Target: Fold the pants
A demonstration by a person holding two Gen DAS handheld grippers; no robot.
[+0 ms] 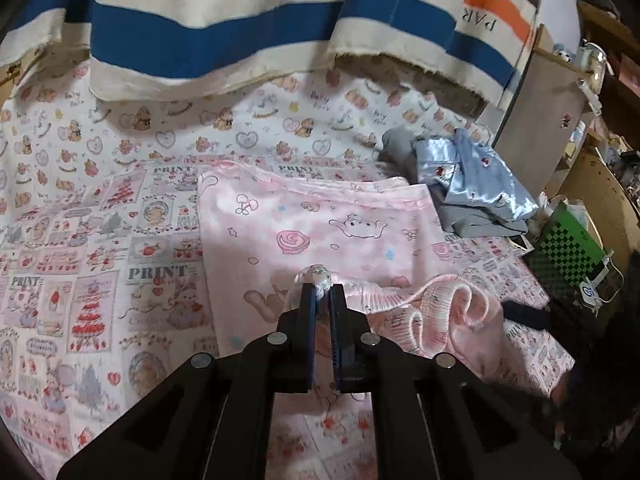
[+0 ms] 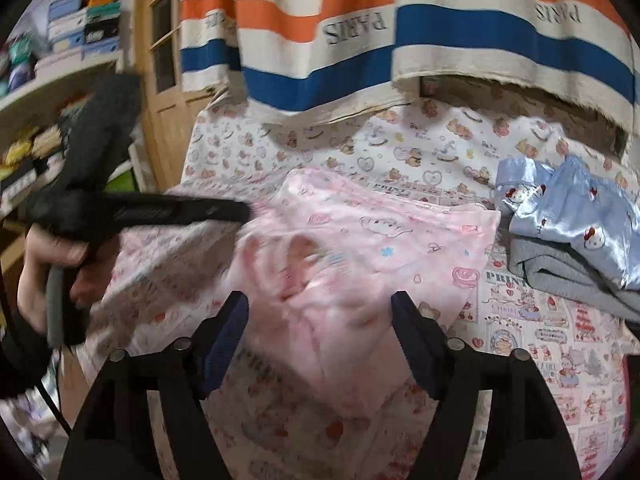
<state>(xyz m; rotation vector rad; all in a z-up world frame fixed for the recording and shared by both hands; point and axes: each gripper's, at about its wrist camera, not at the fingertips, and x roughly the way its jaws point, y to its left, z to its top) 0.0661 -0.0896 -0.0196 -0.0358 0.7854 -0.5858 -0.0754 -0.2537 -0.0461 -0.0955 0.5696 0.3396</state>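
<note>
Pink pants point(image 1: 320, 224) are spread on the bed point(image 1: 80, 240). A fold of their cloth is clenched in the left gripper point(image 1: 322, 286); the right gripper point(image 2: 320, 304) is held above them, jaws released.

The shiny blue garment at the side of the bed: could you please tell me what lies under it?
The shiny blue garment lies on a folded grey garment, which rests on the printed bedsheet. Anything further beneath the pile is covered.

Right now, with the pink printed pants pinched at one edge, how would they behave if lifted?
Probably floppy: the pink printed cotton pants ruffle by the closed left hand-held gripper. Likely light, since a small pinch gathers them. They would probably drape and unfold, not hold shape.
</note>
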